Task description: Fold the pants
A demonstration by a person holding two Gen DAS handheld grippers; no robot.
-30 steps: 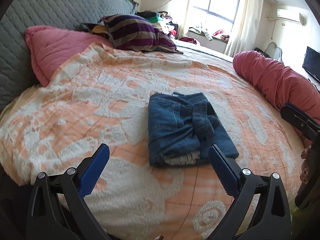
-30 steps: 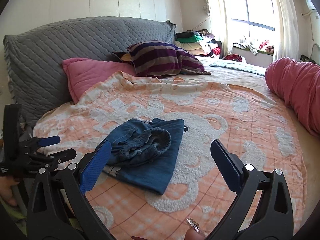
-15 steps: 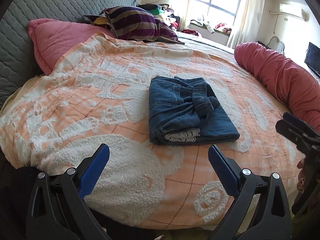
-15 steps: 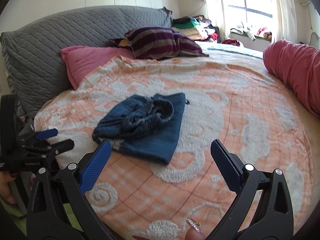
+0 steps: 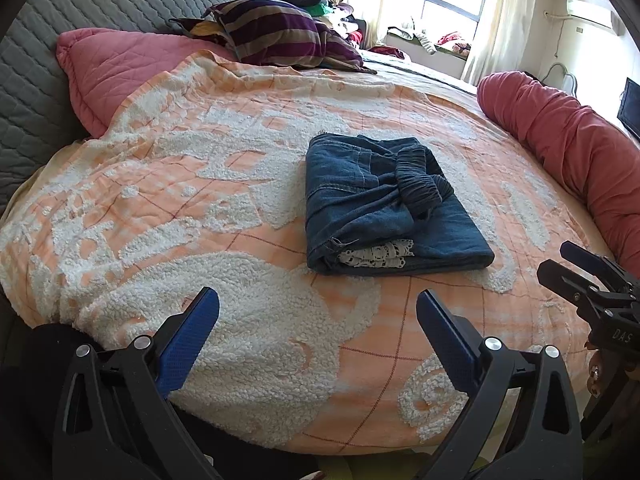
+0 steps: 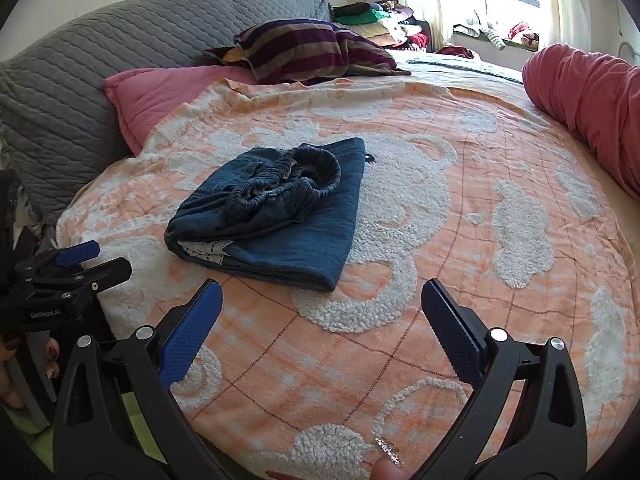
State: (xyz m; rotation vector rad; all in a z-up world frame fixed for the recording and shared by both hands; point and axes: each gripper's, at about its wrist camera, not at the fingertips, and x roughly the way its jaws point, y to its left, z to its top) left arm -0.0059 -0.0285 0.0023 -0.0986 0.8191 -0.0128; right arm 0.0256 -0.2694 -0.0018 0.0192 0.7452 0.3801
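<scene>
Blue denim pants (image 5: 384, 208) lie folded in a compact rectangle in the middle of the orange and white blanket (image 5: 200, 208), with the elastic waistband bunched on top and white lace showing at the near edge. They also show in the right wrist view (image 6: 276, 212). My left gripper (image 5: 318, 332) is open and empty, held back above the near edge of the bed. My right gripper (image 6: 320, 320) is open and empty, also back from the pants. Each gripper shows at the side of the other's view, the right one (image 5: 580, 276) and the left one (image 6: 76, 264).
A pink pillow (image 5: 116, 72) and a striped pillow (image 5: 276, 32) lie against the grey quilted headboard (image 5: 80, 12). A red bolster (image 5: 572, 136) runs along the right side of the bed. Piled clothes (image 6: 380, 20) sit by the window.
Both grippers have pulled back and up from the folded pants toward the near edge of the bed. The pants have stayed in place.
</scene>
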